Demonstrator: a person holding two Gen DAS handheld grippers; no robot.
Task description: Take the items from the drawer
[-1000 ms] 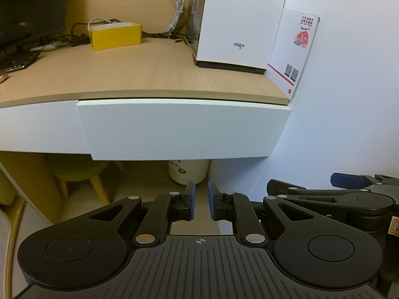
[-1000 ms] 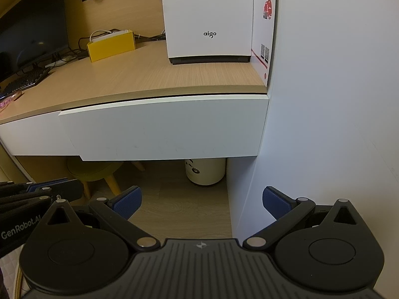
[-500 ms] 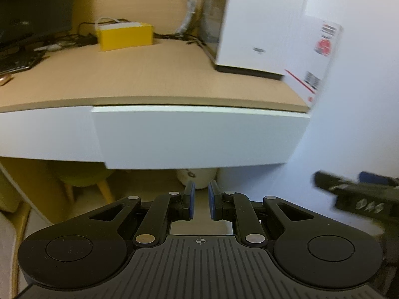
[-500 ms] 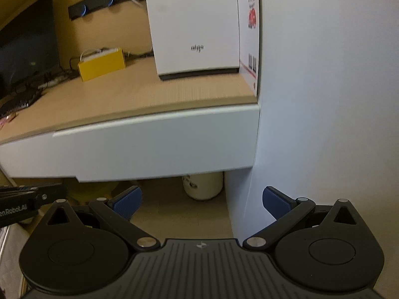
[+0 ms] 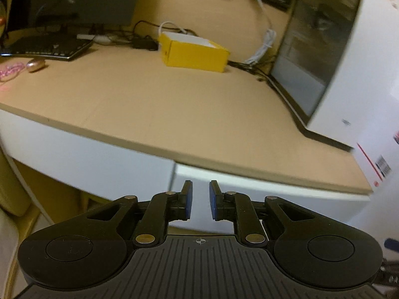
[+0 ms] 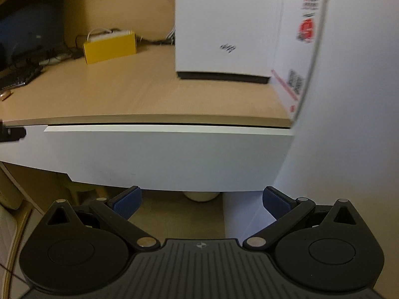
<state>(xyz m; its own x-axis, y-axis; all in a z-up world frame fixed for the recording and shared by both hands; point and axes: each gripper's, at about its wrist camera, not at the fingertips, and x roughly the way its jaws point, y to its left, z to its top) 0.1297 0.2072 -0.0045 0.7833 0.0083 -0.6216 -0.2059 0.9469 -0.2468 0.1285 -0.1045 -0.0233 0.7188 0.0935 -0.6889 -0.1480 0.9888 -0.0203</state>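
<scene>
The white drawer front (image 6: 162,157) is closed under the wooden desk top (image 6: 149,94), with only a thin dark gap above it. My right gripper (image 6: 202,200) is open and empty, just below and in front of the drawer's lower edge. In the left wrist view the drawer front (image 5: 274,199) sits behind and right of my left gripper (image 5: 199,199). Its blue pads are nearly together with nothing between them, level with the drawer's left end. The drawer's contents are hidden.
A white computer case (image 6: 224,25) and a white card with red print (image 6: 299,49) stand on the desk against the right wall (image 6: 349,124). A yellow box (image 5: 194,52), cables, a keyboard (image 5: 47,47) and a monitor lie further back. A pale bin (image 6: 200,195) stands under the desk.
The left gripper has risen and swung left, closer to the desk edge. The right gripper has moved closer to the drawer front. Neither gripper's jaws have changed.
</scene>
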